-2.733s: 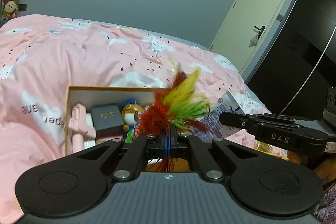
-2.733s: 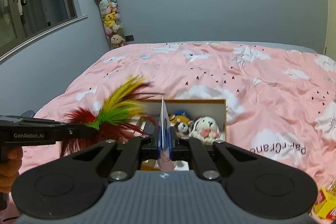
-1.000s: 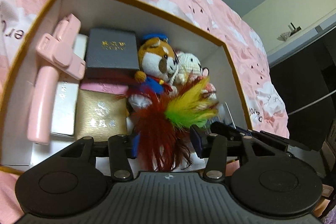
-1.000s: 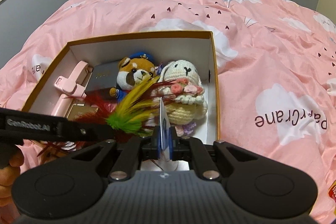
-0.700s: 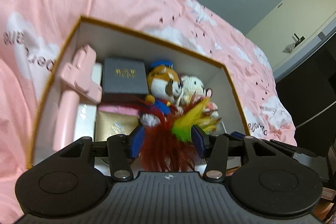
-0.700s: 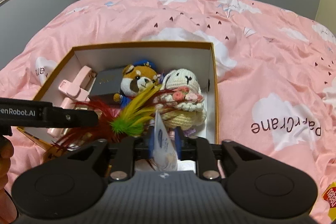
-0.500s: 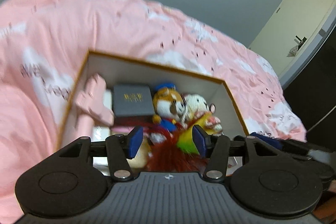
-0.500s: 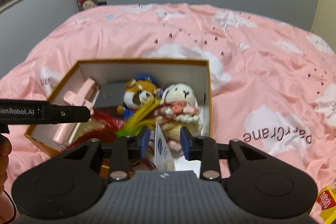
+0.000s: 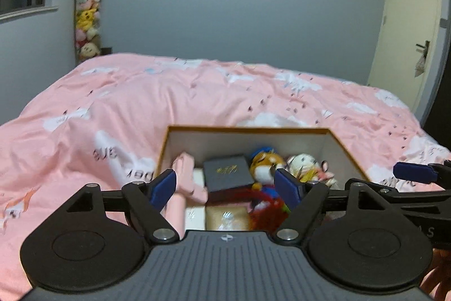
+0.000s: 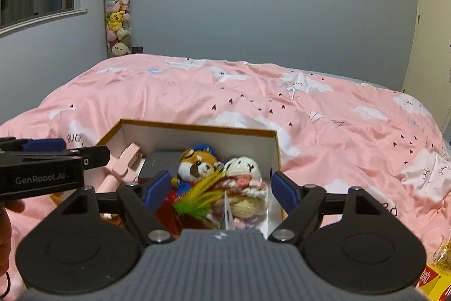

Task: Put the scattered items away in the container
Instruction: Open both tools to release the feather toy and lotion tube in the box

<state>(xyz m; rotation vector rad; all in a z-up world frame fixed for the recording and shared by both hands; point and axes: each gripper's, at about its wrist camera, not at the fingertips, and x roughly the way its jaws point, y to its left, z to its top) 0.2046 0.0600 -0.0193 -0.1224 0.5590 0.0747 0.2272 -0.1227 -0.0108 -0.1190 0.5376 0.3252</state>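
Note:
The orange-rimmed white box (image 9: 248, 129) lies on the pink duvet, and both grippers hang just above its near edge. My left gripper (image 9: 227, 186) has its jaws opening wide with nothing pressed between them. The red, yellow and green feather toy (image 10: 200, 199) lies loose in the box against the plush fox (image 10: 197, 162) and the knitted rabbit (image 10: 245, 174). My right gripper (image 10: 220, 188) is also opening. The white and blue packet (image 10: 228, 212) stands free in the box below its jaws, touched by neither pad.
The box also holds a pink handled object (image 10: 124, 162), a dark gift box (image 9: 227, 171) and a gold box (image 9: 225, 216). A yellow snack pack (image 10: 431, 278) lies at the lower right. A column of plush toys (image 10: 117, 10) fills the far corner.
Both grippers opened and let go: the feather toy and the packet now rest in the box. Both have drawn back and up, tilting from looking down into the box to a more level view.

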